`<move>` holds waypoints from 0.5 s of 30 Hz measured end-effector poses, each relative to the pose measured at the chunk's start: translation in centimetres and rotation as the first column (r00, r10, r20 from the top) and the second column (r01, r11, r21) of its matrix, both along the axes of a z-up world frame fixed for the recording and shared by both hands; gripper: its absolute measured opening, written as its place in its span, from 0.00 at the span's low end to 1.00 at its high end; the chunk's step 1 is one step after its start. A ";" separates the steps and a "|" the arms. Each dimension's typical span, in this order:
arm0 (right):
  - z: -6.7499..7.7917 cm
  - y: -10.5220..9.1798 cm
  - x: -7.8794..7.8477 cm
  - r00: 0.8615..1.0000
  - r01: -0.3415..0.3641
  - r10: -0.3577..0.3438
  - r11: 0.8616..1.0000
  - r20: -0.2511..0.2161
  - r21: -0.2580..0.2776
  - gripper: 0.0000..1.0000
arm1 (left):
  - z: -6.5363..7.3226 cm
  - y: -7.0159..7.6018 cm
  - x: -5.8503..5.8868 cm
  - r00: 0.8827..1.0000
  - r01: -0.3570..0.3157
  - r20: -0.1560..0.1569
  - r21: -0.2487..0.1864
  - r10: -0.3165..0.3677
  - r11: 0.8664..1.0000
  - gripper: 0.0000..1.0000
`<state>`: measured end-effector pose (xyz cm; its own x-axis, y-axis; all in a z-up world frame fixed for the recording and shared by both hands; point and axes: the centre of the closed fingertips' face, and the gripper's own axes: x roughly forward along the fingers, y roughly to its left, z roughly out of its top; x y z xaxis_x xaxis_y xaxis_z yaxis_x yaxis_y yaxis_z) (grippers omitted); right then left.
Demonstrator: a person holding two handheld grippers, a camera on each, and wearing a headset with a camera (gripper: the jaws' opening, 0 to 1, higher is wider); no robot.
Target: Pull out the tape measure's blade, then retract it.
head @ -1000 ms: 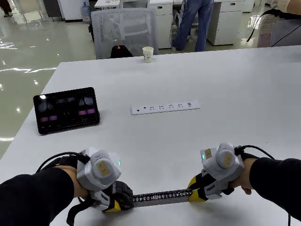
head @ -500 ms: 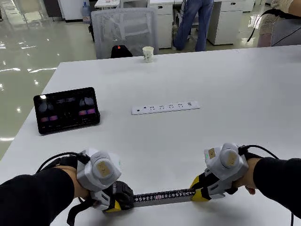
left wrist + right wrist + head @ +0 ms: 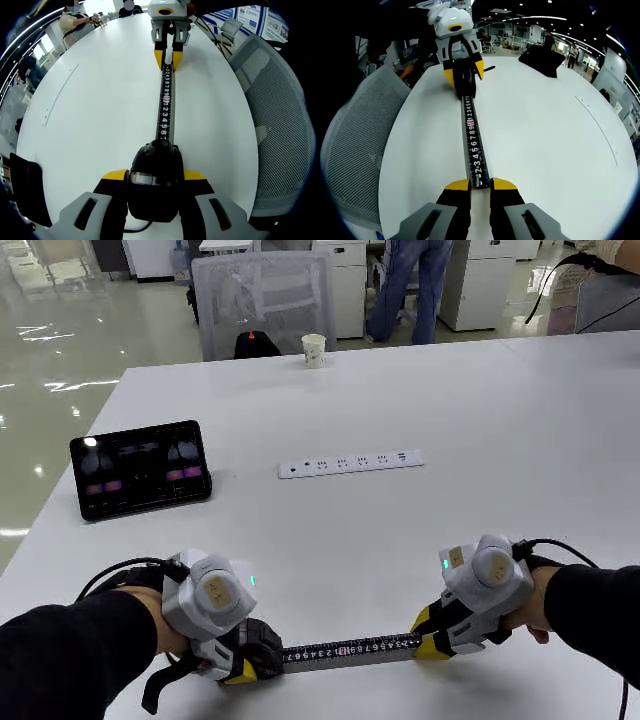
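A black tape measure case [image 3: 154, 180] sits low on the white table near its front edge, and my left gripper [image 3: 154, 176] is shut on it. In the head view the case [image 3: 258, 650] shows beside the left gripper [image 3: 240, 665]. Its numbered dark blade [image 3: 348, 648] runs flat across the table to the right. My right gripper [image 3: 480, 185] is shut on the blade's end [image 3: 478, 176], and it sits at the lower right in the head view [image 3: 428, 632]. From the right gripper view the case [image 3: 464, 75] lies far ahead; from the left gripper view the right gripper [image 3: 169, 56] faces me.
A white power strip [image 3: 349, 464] lies mid-table. A dark tablet [image 3: 140, 469] stands at the left. A paper cup [image 3: 314, 350] sits at the far edge by a grey mesh chair [image 3: 262, 300]. A person stands beyond it. Another mesh chair [image 3: 272, 110] is beside the table.
My right gripper has drawn the blade's end farther right, so more blade shows between the grippers. The left gripper with the case has stayed put. The head camera tipped slightly.
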<state>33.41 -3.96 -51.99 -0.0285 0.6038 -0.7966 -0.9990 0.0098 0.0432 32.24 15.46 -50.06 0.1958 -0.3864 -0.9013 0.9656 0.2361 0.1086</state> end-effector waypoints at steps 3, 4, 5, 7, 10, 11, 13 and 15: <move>0.0 -0.3 0.1 1.000 0.002 -0.002 1.000 0.002 -0.004 0.10 | 0.0 0.0 0.0 1.000 -0.001 -0.001 -0.001 0.001 1.000 0.34; 0.0 -0.4 0.1 1.000 0.004 -0.004 1.000 0.002 -0.005 0.10 | 0.0 0.0 0.0 1.000 -0.001 -0.001 -0.001 0.001 1.000 0.34; 0.0 -0.5 0.1 1.000 0.004 -0.004 1.000 0.002 -0.005 0.10 | 0.0 0.0 0.0 1.000 -0.001 -0.001 -0.001 0.001 1.000 0.34; -0.1 -0.7 0.1 1.000 0.007 -0.007 1.000 0.002 -0.007 0.10 | 0.0 0.0 0.0 1.000 -0.001 -0.001 -0.001 0.001 1.000 0.34; -0.1 -1.0 0.1 1.000 0.010 -0.010 1.000 0.001 -0.008 0.10 | 0.0 0.0 0.0 1.000 -0.002 -0.001 -0.001 0.002 1.000 0.34; -0.1 -1.1 0.1 1.000 0.012 -0.012 1.000 0.000 -0.008 0.10 | 0.0 0.1 0.0 1.000 -0.002 -0.001 -0.001 0.002 1.000 0.34; -0.1 -1.3 0.1 1.000 0.016 -0.016 1.000 -0.001 -0.010 0.10 | 0.0 0.1 0.0 1.000 -0.001 -0.001 -0.002 0.001 1.000 0.34; -0.1 -1.5 0.1 1.000 0.018 -0.018 1.000 -0.002 -0.010 0.10 | 0.0 0.1 0.0 1.000 -0.002 -0.001 -0.002 0.002 1.000 0.34</move>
